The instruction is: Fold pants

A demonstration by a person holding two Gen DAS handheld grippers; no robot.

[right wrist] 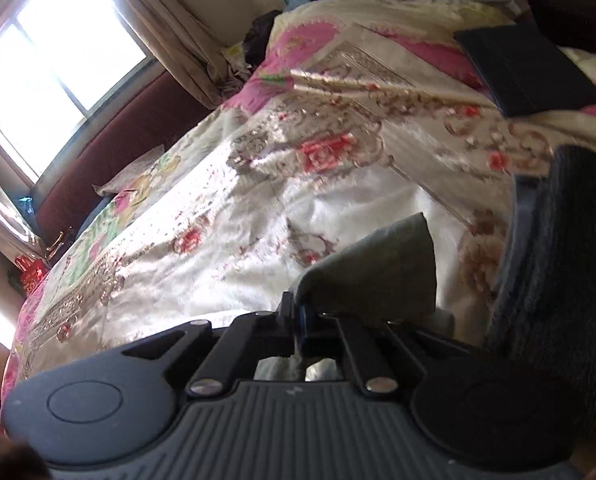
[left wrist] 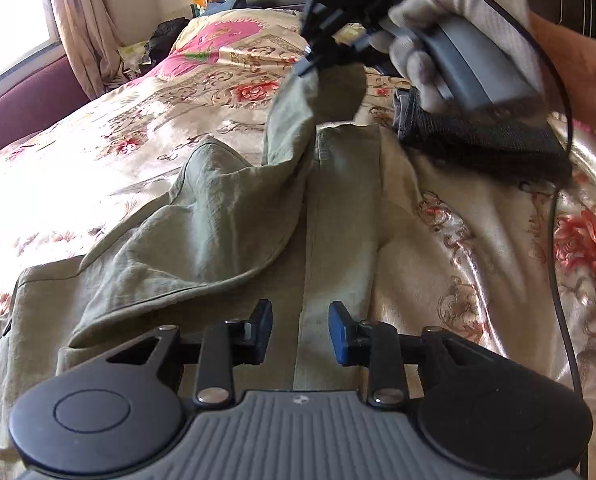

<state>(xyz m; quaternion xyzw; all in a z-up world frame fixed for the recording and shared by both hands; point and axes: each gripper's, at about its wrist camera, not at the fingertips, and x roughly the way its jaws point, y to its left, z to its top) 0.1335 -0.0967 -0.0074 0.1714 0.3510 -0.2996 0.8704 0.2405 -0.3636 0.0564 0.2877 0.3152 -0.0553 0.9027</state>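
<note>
I see the olive-green pants [left wrist: 233,216] spread on the bed over a floral bedspread [left wrist: 129,120], one leg partly turned back over the other. My right gripper [right wrist: 299,322] has its jaws pressed together, pinching a cuff corner of the pants, lifted clear of the bedspread. My left gripper [left wrist: 300,334] hangs over the flat leg with jaws partly spread, gripping nothing; whether the tips touch the cloth I cannot tell. A gloved hand [left wrist: 438,32] holds the right gripper. A dark folded garment [left wrist: 478,136] lies just beside the pants.
</note>
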